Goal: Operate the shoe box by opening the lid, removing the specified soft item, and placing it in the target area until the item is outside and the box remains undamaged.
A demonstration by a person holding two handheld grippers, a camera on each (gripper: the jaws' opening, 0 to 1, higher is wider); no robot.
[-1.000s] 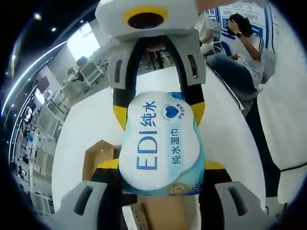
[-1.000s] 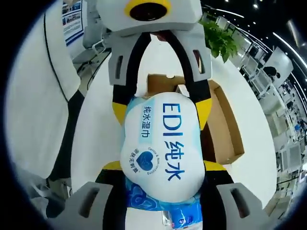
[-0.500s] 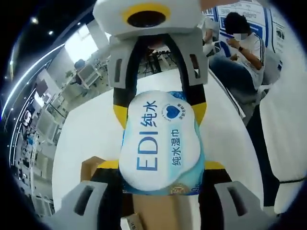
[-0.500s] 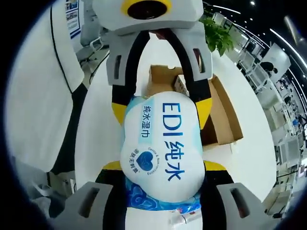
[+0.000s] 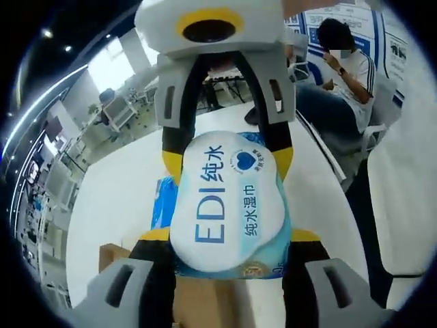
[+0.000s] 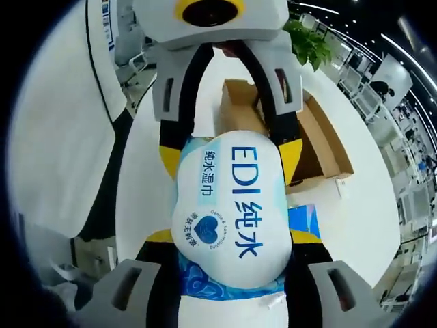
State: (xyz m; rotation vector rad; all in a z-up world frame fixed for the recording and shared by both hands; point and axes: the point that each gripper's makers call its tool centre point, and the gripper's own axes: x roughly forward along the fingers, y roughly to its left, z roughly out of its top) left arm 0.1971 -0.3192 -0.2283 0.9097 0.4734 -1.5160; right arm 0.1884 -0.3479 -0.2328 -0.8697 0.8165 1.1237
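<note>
My left gripper (image 5: 229, 198) and right gripper (image 6: 229, 198) both clench soft white-blue wet-wipe pack (image 5: 229, 205) end-to-end — long axis runs between them; open brown cardboard shoe box (image 6: 321, 147) beyond, white desk (image 5: 123, 198) below.

Both cams face each other close over the wipes pack (image 5: 229, 205), sharing pack, white table (image 6: 153, 171).

From my remote seat, the white-and-blue soft wet-wipe pack (image 5: 229, 205) reads as glossy plastic film, smooth with a faint puffed sheen. The brown open shoe box (image 6: 321, 147) is matt cardboard, its inner walls plain and slightly rough. I see the white tabletop (image 5: 123, 198) as smooth with a dull shine. The flat blue packet (image 6: 305, 220) looks like slick printed plastic.
</note>
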